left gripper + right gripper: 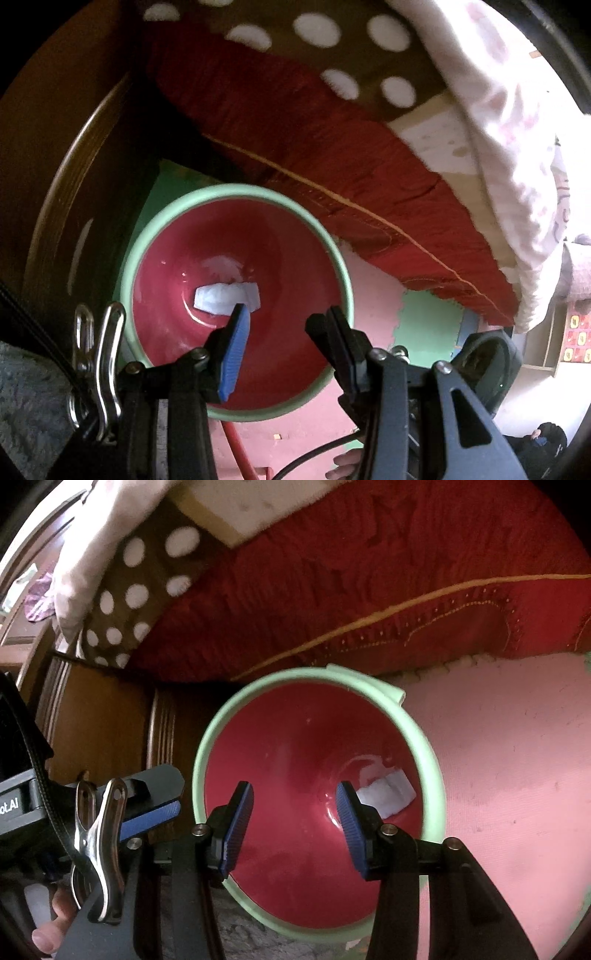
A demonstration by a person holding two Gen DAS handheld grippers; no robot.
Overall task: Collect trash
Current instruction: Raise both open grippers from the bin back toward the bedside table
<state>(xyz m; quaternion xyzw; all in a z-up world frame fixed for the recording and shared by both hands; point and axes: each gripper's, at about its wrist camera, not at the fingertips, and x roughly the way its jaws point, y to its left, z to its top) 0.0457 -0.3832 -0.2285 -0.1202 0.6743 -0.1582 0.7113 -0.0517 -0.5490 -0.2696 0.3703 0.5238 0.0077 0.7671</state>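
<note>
Both grippers hang over a round plastic bin with a pale green rim [207, 738] and a glossy dark red inside, which stands on pink foam floor matting [498, 757] hard against the side of a bed draped in a red quilted cover with a gold stitched line [369, 572]. At the bottom of the bin lies a crumpled piece of white paper [226, 297], the only scrap in there, resting flat on the red base.

The left gripper [282, 319] has its jaws parted with a clear gap, and nothing sits between them; its blue ribbed pad [236, 350] only overlaps the paper in the line of sight and is well above it. The right gripper [293, 799] is likewise spread about halfway, its two blue pads facing each other across bare air, with the red interior showing through the gap. From that side the white paper sits low in the bin, just past the right-hand pad, untouched.

A brown fabric with white spots [136, 590] and a pale sheet lie on top of the bed.
</note>
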